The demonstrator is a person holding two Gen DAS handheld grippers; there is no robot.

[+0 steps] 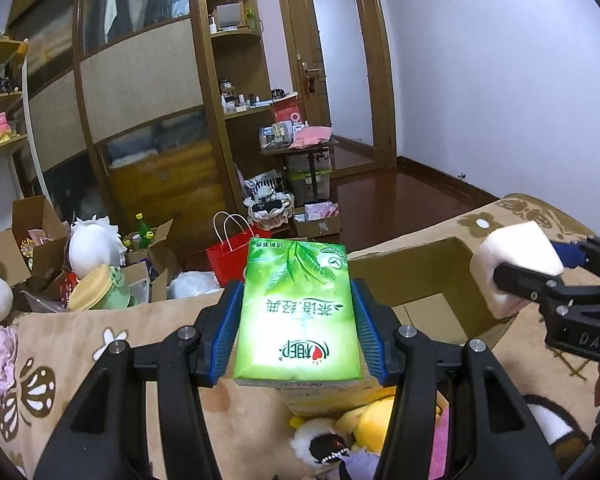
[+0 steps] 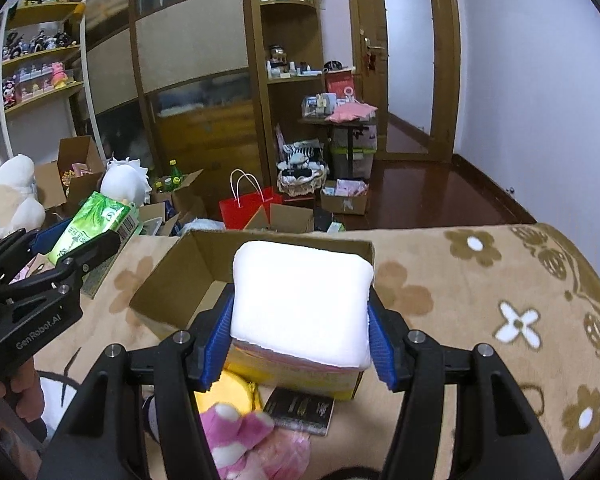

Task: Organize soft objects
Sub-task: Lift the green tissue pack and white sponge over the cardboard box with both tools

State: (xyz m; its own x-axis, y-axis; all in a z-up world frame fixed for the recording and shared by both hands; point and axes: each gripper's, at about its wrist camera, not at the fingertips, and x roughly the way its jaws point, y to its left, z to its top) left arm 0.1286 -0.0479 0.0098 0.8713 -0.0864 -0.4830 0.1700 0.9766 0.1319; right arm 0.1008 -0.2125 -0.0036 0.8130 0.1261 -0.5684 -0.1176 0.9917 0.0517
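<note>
**Two loaded claws above one open box**

Two claws, each clamped on a soft thing, hover over a bed covered by a beige flowered blanket [image 2: 480, 280]. An open cardboard box [image 2: 172, 280] sits on that blanket and, judged from the task, is the likely destination. In the right wrist view it lies at twelve o'clock from the right claw [image 2: 300, 320], partly beneath the white folded pad [image 2: 300, 300] held between the blue jaws; in the left wrist view the same box [image 1: 440, 276] lies at about two o'clock from the left claw [image 1: 298, 316]. The right claw therefore appears the nearer. The left claw grips a green tissue pack [image 1: 296, 312] by its long sides, long axis pointing away along the fingers. Plush toys, pink [image 2: 236, 436] and yellow [image 1: 374, 420], lie at six o'clock below both claws, clear of the box mouth. The box's near wall is the edge either load would have to clear.
</note>
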